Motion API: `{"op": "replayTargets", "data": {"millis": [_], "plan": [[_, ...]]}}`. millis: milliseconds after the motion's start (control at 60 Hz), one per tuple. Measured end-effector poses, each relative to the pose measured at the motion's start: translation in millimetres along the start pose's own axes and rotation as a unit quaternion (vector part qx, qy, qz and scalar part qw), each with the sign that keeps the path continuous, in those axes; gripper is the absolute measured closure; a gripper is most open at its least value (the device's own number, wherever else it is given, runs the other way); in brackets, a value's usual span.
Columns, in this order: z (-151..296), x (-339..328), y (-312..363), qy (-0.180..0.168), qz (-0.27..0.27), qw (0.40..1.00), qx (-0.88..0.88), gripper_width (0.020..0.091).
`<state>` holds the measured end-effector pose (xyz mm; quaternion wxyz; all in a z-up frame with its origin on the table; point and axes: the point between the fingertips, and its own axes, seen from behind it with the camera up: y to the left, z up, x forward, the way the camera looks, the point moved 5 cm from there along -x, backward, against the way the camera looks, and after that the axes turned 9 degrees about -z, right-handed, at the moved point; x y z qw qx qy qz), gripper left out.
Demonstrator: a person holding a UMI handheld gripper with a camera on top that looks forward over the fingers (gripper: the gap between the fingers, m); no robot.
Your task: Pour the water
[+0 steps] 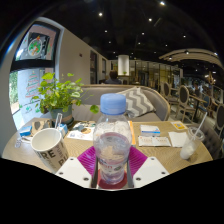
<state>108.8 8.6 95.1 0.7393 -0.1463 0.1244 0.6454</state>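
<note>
Tabletop [150, 150] of pale wood fills the span ahead of you, its near edge hidden behind your gripper [112, 168] and its ends cut off where the view bends away. Beyond it you have a dim café room with ceiling spots, a sofa with a striped cushion [138, 100], and chairs [185, 100] further off, too small to read in detail. A leafy potted plant [58, 95] stands at the far side of the table, by a bright window with a poster [38, 45] above it; you cannot make out what the poster shows. Your water bottle [112, 135], clear plastic with a pale blue cap, stands upright between the two fingers, just ahead of the camera, and it blocks whatever lies straight behind it. Its base is hidden by the magenta pads [88, 160], so you cannot tell whether it rests on the table or is lifted. The pads sit tight against both sides of the bottle with no gap visible, so your claw reads as closed onto it, narrowed to the bottle's width. Just beside the fingers sits a white paper cup [50, 148] with a printed pattern, tilted in the view, its inside not visible. On the other side lie flat printed cards [152, 135] and a clear glass [192, 140], partly cut off near the table's end; its contents are hard to judge.
</note>
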Motion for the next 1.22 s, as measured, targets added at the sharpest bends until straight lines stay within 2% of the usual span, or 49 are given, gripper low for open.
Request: {"op": "replayTargets", "data": {"millis": [100,183,217,267,283,317,450,650,850,1017,1217], "plan": [[0.8,2.7,0.4,0.008,-0.006,1.000,0.007,0.0608],[-3.6,-0.2,-2.1,0.037,-0.010,0.999,0.012,0.0538],[-4.5,-4.7,-2.4,0.049,-0.010,0.999,0.018,0.0468],[-4.8,-14.8,-2.9,0.062,-0.010,0.998,0.028,0.0278],[-4.7,-18.5,-3.0,0.065,-0.009,0.997,0.030,0.0234],[-4.4,-27.1,-3.2,0.073,-0.010,0.997,0.032,0.0254],[0.8,-79.2,-5.6,0.097,-0.030,0.995,0.023,0.0249],[19.9,-197.4,11.5,0.121,-0.051,0.991,0.019,0.0251],[35.9,-295.5,29.8,0.123,-0.072,0.990,0.022,0.0246],[40.3,-332.5,33.1,0.116,-0.084,0.990,0.010,0.0247],[43.3,-347.2,30.2,0.110,-0.088,0.990,-0.003,0.0247]]}}
